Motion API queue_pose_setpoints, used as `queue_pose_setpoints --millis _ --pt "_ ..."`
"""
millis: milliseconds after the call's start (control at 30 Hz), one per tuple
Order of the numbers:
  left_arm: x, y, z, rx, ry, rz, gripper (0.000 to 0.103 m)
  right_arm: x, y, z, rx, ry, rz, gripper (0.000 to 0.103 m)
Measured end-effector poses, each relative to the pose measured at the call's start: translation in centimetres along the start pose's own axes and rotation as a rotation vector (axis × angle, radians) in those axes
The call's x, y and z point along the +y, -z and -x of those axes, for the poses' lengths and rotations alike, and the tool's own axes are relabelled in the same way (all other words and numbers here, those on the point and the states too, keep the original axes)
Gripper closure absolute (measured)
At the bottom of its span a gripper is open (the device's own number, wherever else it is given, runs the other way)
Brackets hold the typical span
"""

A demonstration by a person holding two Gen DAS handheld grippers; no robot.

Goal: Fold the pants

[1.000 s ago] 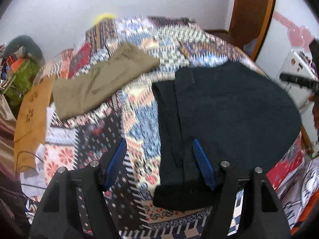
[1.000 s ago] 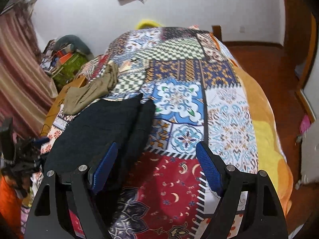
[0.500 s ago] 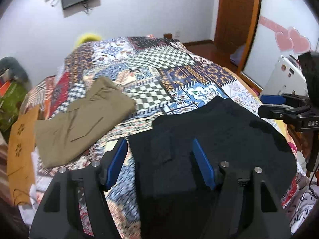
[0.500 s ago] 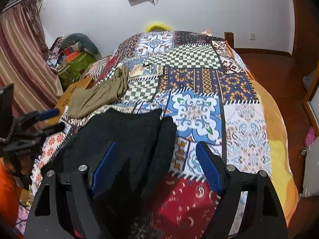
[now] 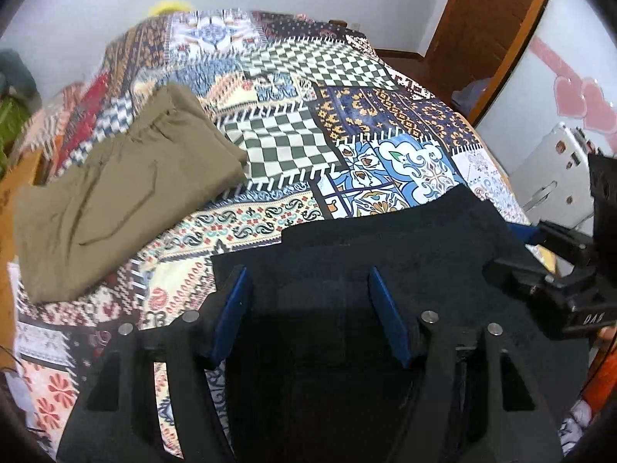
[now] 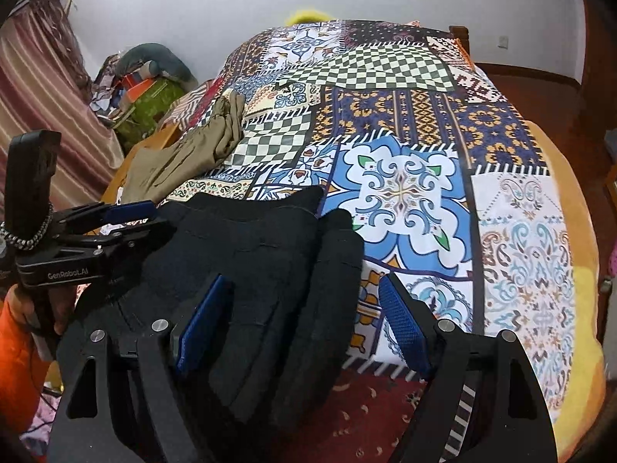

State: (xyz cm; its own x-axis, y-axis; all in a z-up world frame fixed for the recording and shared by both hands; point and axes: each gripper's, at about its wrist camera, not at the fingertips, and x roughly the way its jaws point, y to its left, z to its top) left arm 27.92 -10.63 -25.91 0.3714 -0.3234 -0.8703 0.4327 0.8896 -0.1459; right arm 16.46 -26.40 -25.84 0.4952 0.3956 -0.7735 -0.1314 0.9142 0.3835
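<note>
Here your black pants (image 5: 385, 254) lie flat at the near edge of the bed (image 6: 405, 189), on its patchwork quilt. Your left tool (image 5: 308, 316) hovers over them with jaws spread, holding nothing; your right tool (image 6: 304, 332) is likewise agape above their thick folded edge. Folded olive pants (image 5: 115, 200) rest just beside them to the left, apart from the black cloth.
</note>
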Motion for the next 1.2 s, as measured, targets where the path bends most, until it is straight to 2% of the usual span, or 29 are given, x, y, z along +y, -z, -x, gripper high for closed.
queue_pose_setpoints --millis 100,133,233,367,500,700,833,933,1067,1200 --pt "1.1 -0.2 -0.6 0.02 0.067 0.074 0.04 0.1 -0.2 -0.4 0.018 -0.028 0.002 0.026" --pt "1.2 -0.1 -0.7 0.021 0.081 0.092 0.043 0.2 -0.3 -0.5 0.02 -0.039 0.008 0.031" --pt "1.5 -0.1 -0.7 0.025 0.131 0.129 0.052 0.7 -0.3 -0.5 0.004 -0.061 0.031 0.036" --pt "0.8 0.0 0.0 0.007 0.106 0.106 0.061 0.3 -0.6 -0.3 -0.009 -0.092 0.015 0.049" --pt "0.3 0.4 2.6 -0.056 0.103 0.088 0.066 0.4 -0.9 1.0 -0.048 -0.087 0.009 0.061" --pt "-0.2 0.7 6.9 -0.152 0.133 0.085 0.072 2.4 -2.0 2.9 -0.121 -0.115 0.07 0.069" --pt "-0.4 1.4 10.2 -0.262 0.08 0.086 0.076 4.4 -3.1 3.6 -0.181 -0.133 0.109 0.072" --pt "0.3 1.8 12.0 -0.304 0.05 0.115 0.077 5.3 -3.8 3.7 -0.209 -0.15 0.127 0.073" --pt "1.7 1.6 11.9 -0.294 -0.012 0.14 0.077 6.1 -5.0 3.0 -0.209 -0.154 0.154 0.074" --pt "2.8 1.3 8.6 -0.207 -0.02 0.164 0.077 5.7 -5.4 0.4 -0.145 -0.128 0.159 0.074"
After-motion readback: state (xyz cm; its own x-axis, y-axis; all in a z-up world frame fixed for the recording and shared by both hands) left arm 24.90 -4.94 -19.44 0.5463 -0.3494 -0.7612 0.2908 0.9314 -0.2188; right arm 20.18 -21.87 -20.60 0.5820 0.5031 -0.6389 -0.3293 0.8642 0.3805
